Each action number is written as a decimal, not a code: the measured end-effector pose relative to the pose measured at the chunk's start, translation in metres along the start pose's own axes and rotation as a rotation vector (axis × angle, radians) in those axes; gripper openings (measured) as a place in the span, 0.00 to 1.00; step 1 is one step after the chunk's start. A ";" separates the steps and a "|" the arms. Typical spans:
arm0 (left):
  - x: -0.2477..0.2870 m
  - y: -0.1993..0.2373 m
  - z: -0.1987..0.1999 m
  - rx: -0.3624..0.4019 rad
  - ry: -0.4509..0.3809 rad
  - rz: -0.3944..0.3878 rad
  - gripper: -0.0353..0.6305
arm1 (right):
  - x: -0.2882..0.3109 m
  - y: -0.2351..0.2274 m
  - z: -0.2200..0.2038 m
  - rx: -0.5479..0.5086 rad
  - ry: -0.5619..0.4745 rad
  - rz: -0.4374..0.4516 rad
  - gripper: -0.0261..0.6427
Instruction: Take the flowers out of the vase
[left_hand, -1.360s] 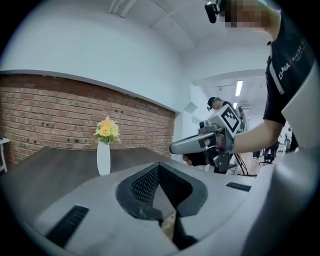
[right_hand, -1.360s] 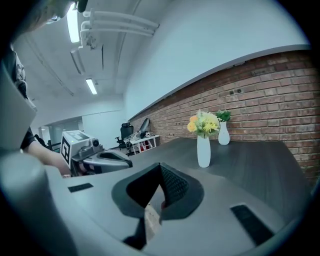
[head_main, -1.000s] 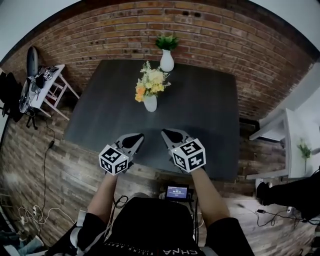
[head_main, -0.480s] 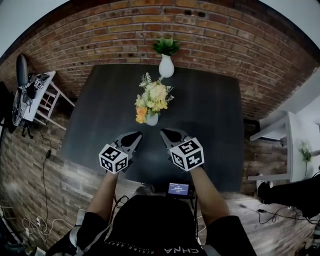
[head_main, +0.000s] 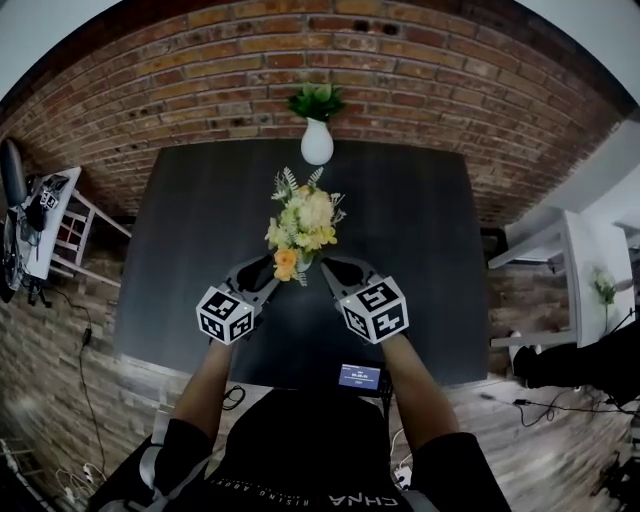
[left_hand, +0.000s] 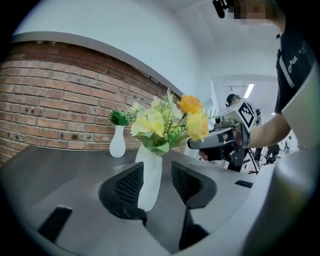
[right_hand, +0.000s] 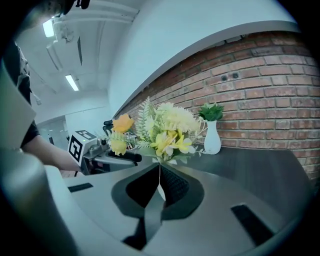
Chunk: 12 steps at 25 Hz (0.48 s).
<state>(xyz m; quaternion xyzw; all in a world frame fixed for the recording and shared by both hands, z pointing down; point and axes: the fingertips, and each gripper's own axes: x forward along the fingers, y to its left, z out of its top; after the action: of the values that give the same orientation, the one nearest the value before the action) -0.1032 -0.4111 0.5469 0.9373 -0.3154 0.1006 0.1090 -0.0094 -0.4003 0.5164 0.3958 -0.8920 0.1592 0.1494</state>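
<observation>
A bouquet of yellow, cream and orange flowers stands in a white vase on the dark table. From the head view the blooms hide most of the vase. My left gripper is just left of the bouquet. Its jaws have just been opening, and the vase shows in the gap between them with space on the right side. My right gripper is shut at the bouquet's right. A sliver of the vase shows past its closed tips, under the flowers.
A second white vase with a green plant stands at the table's far edge by the brick wall. A white side table with clutter is at the left, a white shelf at the right. A small screen sits at the near edge.
Both grippers have moved forward to either side of the bouquet. The left gripper's jaws, shut before, now stand apart. The right gripper's jaws stay closed.
</observation>
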 end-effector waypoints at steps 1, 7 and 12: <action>0.004 0.002 0.000 -0.004 0.001 0.004 0.29 | 0.000 -0.005 0.001 -0.005 0.004 0.004 0.05; 0.013 0.008 0.007 -0.015 -0.009 0.047 0.43 | 0.003 -0.023 0.003 -0.019 0.016 0.047 0.05; 0.022 0.010 0.003 -0.020 0.010 0.057 0.52 | 0.007 -0.028 0.003 -0.016 0.012 0.093 0.05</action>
<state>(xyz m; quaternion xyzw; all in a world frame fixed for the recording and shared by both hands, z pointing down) -0.0918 -0.4322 0.5510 0.9263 -0.3422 0.1053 0.1173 0.0072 -0.4239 0.5212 0.3515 -0.9099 0.1613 0.1501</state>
